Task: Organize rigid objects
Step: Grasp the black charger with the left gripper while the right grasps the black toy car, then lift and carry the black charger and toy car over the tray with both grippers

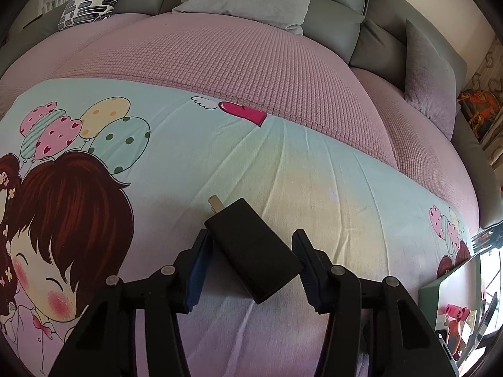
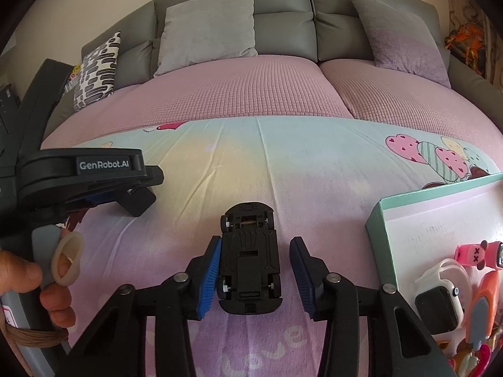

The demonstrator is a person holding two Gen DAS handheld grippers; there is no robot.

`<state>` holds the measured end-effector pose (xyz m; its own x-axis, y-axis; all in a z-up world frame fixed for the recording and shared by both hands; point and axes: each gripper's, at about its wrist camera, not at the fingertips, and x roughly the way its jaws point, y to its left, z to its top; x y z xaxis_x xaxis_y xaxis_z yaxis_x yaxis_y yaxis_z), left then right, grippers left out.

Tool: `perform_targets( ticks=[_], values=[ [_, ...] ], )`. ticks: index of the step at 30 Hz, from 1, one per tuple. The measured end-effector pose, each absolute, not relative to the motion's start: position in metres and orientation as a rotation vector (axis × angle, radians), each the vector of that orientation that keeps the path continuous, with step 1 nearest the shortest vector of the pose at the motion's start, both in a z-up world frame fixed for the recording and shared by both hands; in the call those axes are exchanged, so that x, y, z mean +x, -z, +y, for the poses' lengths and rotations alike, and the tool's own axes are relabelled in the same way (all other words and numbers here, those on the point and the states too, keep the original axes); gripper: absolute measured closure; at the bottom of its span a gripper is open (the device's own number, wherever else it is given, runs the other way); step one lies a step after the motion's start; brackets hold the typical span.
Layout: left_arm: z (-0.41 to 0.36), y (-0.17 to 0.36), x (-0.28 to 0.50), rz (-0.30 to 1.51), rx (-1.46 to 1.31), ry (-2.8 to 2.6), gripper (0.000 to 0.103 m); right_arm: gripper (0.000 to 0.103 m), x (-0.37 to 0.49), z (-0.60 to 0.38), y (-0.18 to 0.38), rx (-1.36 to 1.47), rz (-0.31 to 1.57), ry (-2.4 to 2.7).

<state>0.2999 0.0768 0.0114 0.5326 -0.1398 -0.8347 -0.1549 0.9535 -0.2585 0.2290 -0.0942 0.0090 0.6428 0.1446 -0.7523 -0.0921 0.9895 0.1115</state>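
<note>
A black charger block with metal prongs lies slantwise on the cartoon bedsheet. My left gripper is shut on it, one pad against its left edge and the other against its near right corner. The right wrist view shows that left gripper from the side, over the charger. A black toy car lies upside down between the fingers of my right gripper. The blue left pad touches the car's side. A thin strip of sheet shows between the car and the right pad.
A mint-green open box sits at the right with a white smartwatch, a pink toy and orange pieces inside. A hand holds the left gripper's handle. Grey sofa cushions and a pink cover lie beyond.
</note>
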Motion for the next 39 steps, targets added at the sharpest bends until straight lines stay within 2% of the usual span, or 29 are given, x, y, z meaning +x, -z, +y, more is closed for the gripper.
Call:
perform_targets(
  ticks=[2, 23, 39],
  values=[
    [0.077, -0.012, 0.298, 1.016, -0.32, -0.006, 0.049, 0.067, 0.228, -0.097, -0.009, 0.08, 0.871, -0.129],
    [0.06, -0.042, 0.199, 0.976, -0.421, -0.003, 0.049, 0.067, 0.163, -0.129, -0.038, 0.188, 0.878, -0.1],
    [0.031, -0.072, 0.138, 0.877, -0.395, -0.035, 0.049, 0.067, 0.109, -0.163, -0.076, 0.202, 0.773, -0.034]
  ],
)
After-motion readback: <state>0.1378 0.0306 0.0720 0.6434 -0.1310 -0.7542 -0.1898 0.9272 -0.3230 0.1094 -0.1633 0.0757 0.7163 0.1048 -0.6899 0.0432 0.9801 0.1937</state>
